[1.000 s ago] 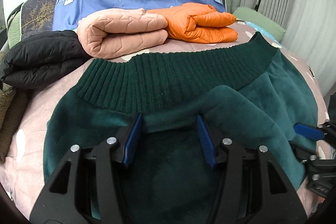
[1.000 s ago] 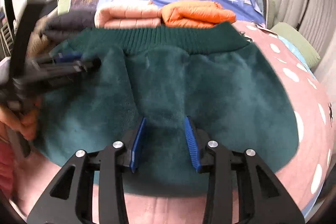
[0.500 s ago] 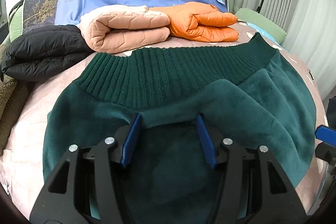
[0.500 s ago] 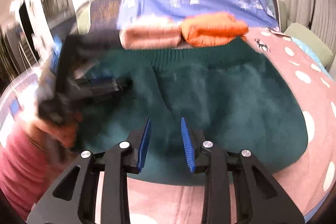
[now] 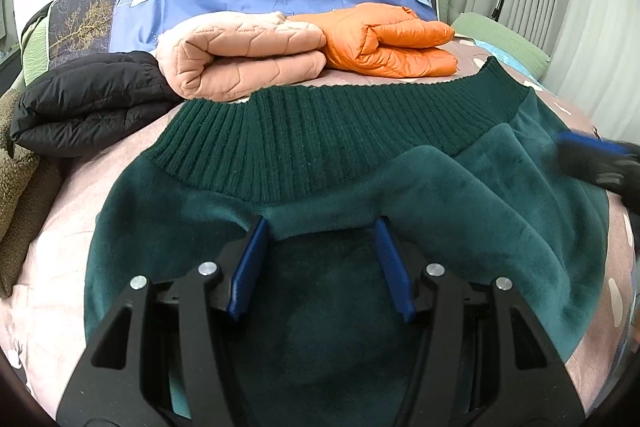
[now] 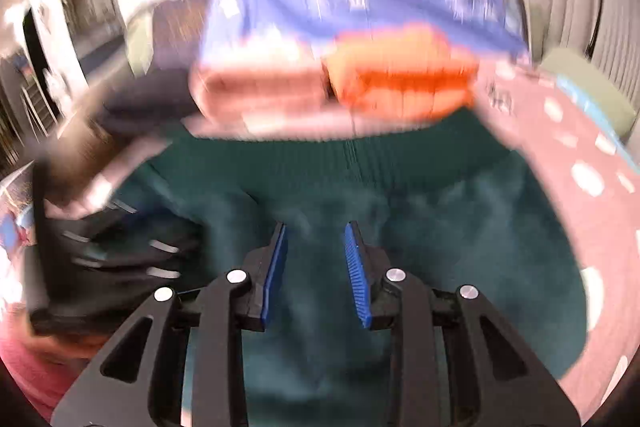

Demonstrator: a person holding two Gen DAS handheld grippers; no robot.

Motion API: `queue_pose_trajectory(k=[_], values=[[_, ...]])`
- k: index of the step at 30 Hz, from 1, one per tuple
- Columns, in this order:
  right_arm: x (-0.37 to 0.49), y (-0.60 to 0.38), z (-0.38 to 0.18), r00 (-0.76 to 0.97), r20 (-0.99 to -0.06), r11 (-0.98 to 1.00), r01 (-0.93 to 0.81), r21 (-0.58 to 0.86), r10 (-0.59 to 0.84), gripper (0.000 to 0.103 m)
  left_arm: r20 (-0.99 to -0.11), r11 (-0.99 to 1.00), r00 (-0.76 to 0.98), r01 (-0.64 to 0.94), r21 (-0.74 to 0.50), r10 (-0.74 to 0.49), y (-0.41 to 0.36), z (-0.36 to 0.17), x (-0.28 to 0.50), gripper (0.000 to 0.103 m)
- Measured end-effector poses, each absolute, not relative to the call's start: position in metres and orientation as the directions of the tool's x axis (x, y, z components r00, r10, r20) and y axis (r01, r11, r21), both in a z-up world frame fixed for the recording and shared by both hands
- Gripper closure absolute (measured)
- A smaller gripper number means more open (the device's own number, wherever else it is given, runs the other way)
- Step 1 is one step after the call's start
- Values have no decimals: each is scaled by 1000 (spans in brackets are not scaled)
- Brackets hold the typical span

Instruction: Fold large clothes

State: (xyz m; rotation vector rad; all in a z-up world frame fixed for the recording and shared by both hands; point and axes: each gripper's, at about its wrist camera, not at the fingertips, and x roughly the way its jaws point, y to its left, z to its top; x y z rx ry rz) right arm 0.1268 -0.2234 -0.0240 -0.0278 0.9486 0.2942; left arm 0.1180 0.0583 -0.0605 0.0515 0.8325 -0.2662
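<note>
The dark green fleece garment with a ribbed knit hem [image 5: 320, 155] lies flat on the pink bed [image 5: 48, 259], its hem at 12 o'clock. The left tool [image 5: 320, 251] stands half-open astride a raised fold without pinching it; it should close fully before lifting. The right tool [image 6: 316, 263], narrower after just closing with nothing between its pads, hovers over the fleece. No containers show.

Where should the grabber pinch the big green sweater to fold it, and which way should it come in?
Probably the soft folded-over edge of the green sweater lying right ahead of the left gripper, coming from the near side. That flap is raised and loose, so open fingers can slide around it. The ribbed band lies flat, harder to pinch.
</note>
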Motion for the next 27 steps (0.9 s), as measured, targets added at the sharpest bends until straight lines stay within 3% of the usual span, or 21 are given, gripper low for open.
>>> queue_pose_trajectory(k=[2, 4, 8, 11, 15, 17, 19, 23, 27], values=[[133, -225, -52, 542, -805, 957, -270, 102, 239, 71, -735, 964, 643, 260, -55, -215, 59, -61, 118, 46], [127, -220, -40, 540, -819, 960, -274, 48, 195, 71, -727, 962, 651, 270, -43, -216, 58, -62, 116, 46], [140, -222, -2, 548, -790, 952, -270, 145, 276, 71, -737, 966, 634, 240, -101, -234, 66, -49, 118, 47], [173, -216, 9, 585, -758, 952, -262, 158, 287, 71, -708, 965, 658, 219, -146, -257, 90, -26, 117, 58], [224, -201, -62, 467, -856, 964, -241, 116, 220, 70, -730, 979, 652, 155, -133, -203, 134, -25, 125, 54], [225, -193, -62, 509, -842, 969, -242, 57, 177, 70, -787, 980, 584, 137, -146, -199, 149, -50, 133, 51], [221, -184, -61, 533, -836, 966, -258, -12, 132, 69, -774, 974, 594, 166, -151, -221, 151, -65, 128, 51], [220, -198, -50, 501, -842, 965, -252, 78, 199, 69, -773, 983, 613, 168, -73, -162, 138, -60, 124, 52], [185, -214, -2, 562, -789, 967, -199, 162, 248, 68, -773, 978, 601, 163, -134, -206, 147, -58, 124, 52]])
